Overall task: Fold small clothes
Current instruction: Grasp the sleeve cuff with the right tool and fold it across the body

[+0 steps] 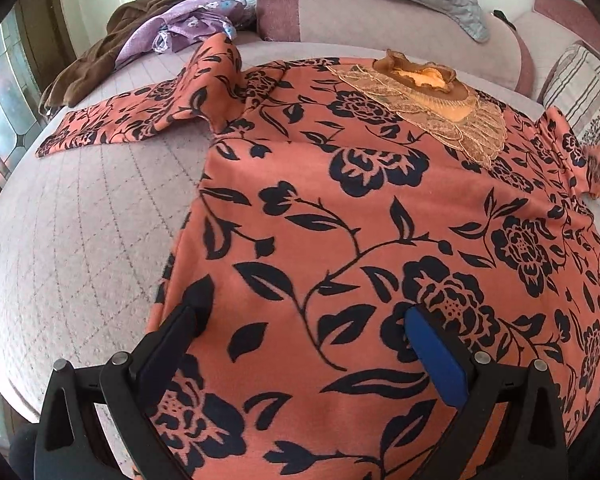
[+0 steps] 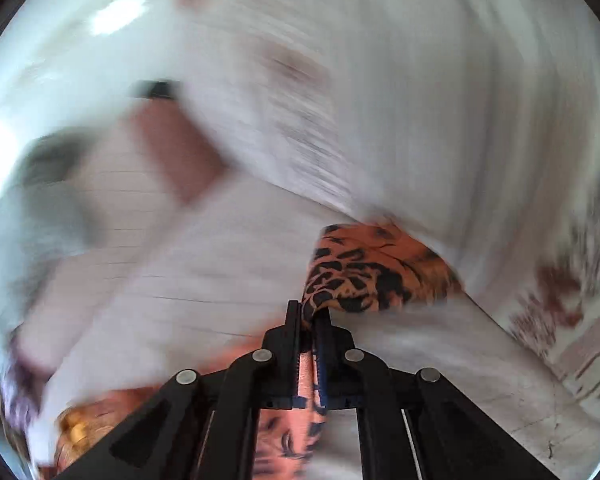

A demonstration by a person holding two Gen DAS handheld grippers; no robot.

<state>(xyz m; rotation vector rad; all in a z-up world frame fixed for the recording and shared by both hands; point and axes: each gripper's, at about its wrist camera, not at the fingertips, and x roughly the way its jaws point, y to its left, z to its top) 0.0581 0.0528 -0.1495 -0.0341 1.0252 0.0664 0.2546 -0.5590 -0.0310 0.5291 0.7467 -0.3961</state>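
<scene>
Lying spread flat, front up, on the pale quilted bed cover (image 1: pixel 80 240): a salmon-orange top printed with black flowers and leaves (image 1: pixel 340 208), placed this way presumably so that sleeves can be folded in over the body first. Running its long axis away from the left wrist camera, hem nearest, with the beige lace collar (image 1: pixel 424 92) pointing toward the pink-and-white bolster (image 1: pixel 340 16) at the far side of the bed. Stretching one sleeve (image 1: pixel 132 120) out sideways from the collar end, partly buckled where it joins the body. Hovering over the hem end, the left gripper (image 1: pixel 300 320), jaws spread wide and holding nothing, probably waiting to pin or lift the lower edge. Pinching the other sleeve's end (image 2: pixel 364 272), the right gripper (image 2: pixel 309 312), jaws clamped on the cloth and heavily blurred surroundings suggesting a swing, likely carrying it across toward the collar. Heaped beyond the outstretched sleeve, brown and lilac garments (image 1: pixel 140 36).
</scene>
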